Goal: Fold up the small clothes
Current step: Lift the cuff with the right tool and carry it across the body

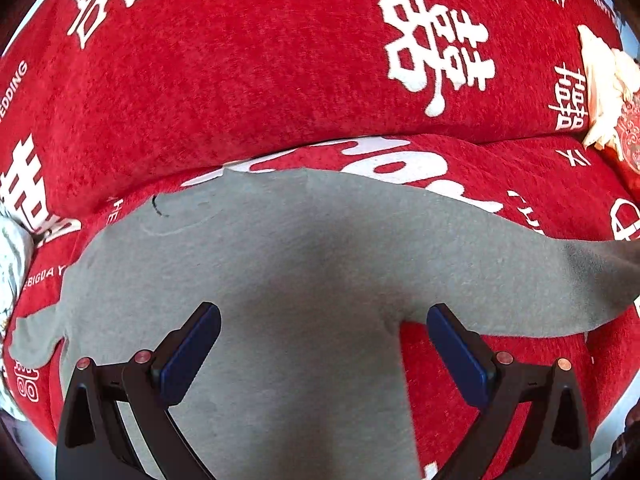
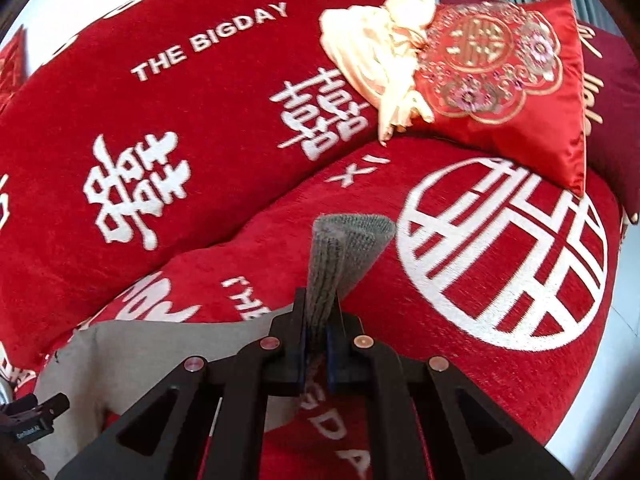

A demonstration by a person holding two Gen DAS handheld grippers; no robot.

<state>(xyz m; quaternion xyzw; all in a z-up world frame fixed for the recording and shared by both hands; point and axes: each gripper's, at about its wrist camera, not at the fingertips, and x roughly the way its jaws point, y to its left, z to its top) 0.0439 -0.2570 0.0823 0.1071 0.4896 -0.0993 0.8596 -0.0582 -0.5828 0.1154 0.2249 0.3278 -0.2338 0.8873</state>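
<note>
A grey long-sleeved top (image 1: 288, 280) lies spread on a red sofa cover (image 1: 248, 80) with white lettering. My left gripper (image 1: 320, 320) hovers over its body, open, with nothing between the blue pads (image 1: 192, 356). One sleeve runs off to the right edge of the left wrist view. In the right wrist view my right gripper (image 2: 318, 340) is shut on the ribbed grey cuff (image 2: 344, 252) of that sleeve, which sticks up past the fingers. The top's body (image 2: 132, 356) shows at lower left there.
A red embroidered cushion (image 2: 508, 76) and a cream bundle of cloth (image 2: 380, 52) rest on the sofa at the upper right. A white patterned cloth (image 1: 12, 264) lies at the far left. Part of the other gripper (image 2: 36, 416) shows at lower left.
</note>
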